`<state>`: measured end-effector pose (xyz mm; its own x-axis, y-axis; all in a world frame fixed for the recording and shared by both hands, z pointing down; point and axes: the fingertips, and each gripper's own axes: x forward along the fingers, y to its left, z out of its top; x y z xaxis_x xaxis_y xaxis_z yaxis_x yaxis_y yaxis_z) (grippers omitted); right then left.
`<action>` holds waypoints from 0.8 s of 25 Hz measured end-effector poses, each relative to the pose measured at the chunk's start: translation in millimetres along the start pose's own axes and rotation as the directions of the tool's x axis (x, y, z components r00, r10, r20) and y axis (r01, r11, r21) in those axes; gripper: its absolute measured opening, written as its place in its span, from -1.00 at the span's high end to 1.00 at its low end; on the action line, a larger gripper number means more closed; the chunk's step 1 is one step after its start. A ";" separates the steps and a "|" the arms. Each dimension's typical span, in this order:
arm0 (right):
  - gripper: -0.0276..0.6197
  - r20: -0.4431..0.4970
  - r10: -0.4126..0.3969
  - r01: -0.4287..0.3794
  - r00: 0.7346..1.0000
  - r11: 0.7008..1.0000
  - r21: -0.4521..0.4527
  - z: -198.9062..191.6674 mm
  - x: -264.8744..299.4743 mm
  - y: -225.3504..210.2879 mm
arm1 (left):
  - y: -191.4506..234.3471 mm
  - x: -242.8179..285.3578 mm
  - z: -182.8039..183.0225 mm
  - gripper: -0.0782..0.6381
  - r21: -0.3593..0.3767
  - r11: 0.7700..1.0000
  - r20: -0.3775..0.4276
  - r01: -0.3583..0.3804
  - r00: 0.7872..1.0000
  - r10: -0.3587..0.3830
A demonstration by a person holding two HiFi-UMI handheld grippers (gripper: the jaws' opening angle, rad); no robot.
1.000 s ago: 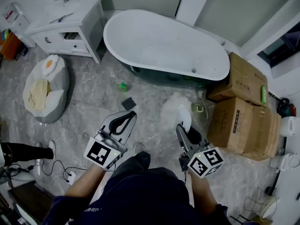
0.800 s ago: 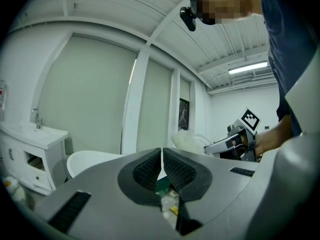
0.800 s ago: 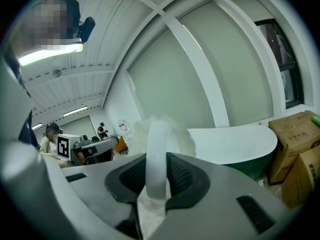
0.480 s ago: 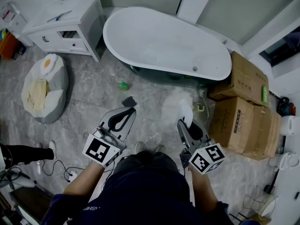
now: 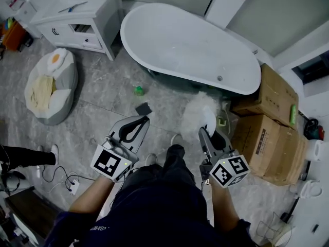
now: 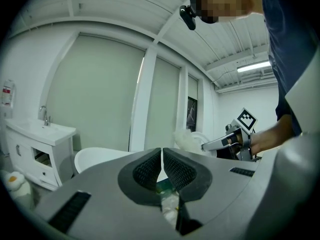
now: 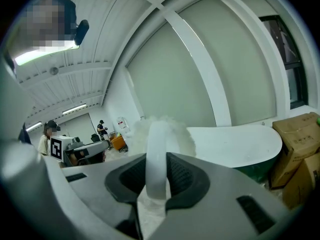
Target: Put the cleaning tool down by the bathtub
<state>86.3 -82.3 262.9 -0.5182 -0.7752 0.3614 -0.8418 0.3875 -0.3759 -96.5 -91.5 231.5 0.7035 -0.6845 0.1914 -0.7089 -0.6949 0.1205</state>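
The cleaning tool (image 5: 201, 112) is a fluffy white duster head on a white loop handle (image 7: 156, 154). My right gripper (image 5: 209, 133) is shut on that handle, and the fluff sticks out ahead of its jaws toward the bathtub's near side. The white oval bathtub (image 5: 190, 45) lies across the back of the grey tiled floor, also seen in the right gripper view as a white tub (image 7: 235, 144). My left gripper (image 5: 134, 128) hangs to the left over the floor, jaws together with nothing between them. In the left gripper view the jaws (image 6: 162, 166) meet, and the right gripper (image 6: 227, 143) shows beyond.
A white vanity cabinet (image 5: 77, 22) stands at the back left, a cushion pile (image 5: 50, 84) on the floor left. A small green object (image 5: 138, 90) and a dark square pad (image 5: 143, 108) lie before the tub. Cardboard boxes (image 5: 267, 133) are stacked right. Cables (image 5: 56, 176) trail lower left.
Both grippers and the person have advanced toward the tub; the duster head now sits nearer the tub's side. The grip on the handle is unchanged.
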 end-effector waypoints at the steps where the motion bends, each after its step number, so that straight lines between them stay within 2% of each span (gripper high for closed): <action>1: 0.63 -0.004 0.006 -0.006 1.000 1.000 -0.003 1.1 5.8 -3.6 | 2.8 3.2 -1.3 0.69 -0.002 1.000 0.001 -0.008 1.000 0.008; 10: 0.63 -0.048 0.080 -0.082 0.996 0.996 -0.043 13.6 61.3 -53.3 | 25.2 48.9 -18.9 0.68 -0.032 0.995 -0.058 -0.093 0.994 0.091; 20: 0.63 -0.129 0.129 -0.140 0.983 0.986 -0.085 28.2 131.1 -129.1 | 53.6 119.4 -37.3 0.69 -0.061 0.979 -0.124 -0.194 0.975 0.186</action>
<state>131.4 -248.0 334.7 -0.6374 -0.6481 0.4168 -0.7705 0.5337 -0.3485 -52.3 -202.2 297.2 0.5477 -0.7689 0.3299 -0.8339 -0.5338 0.1404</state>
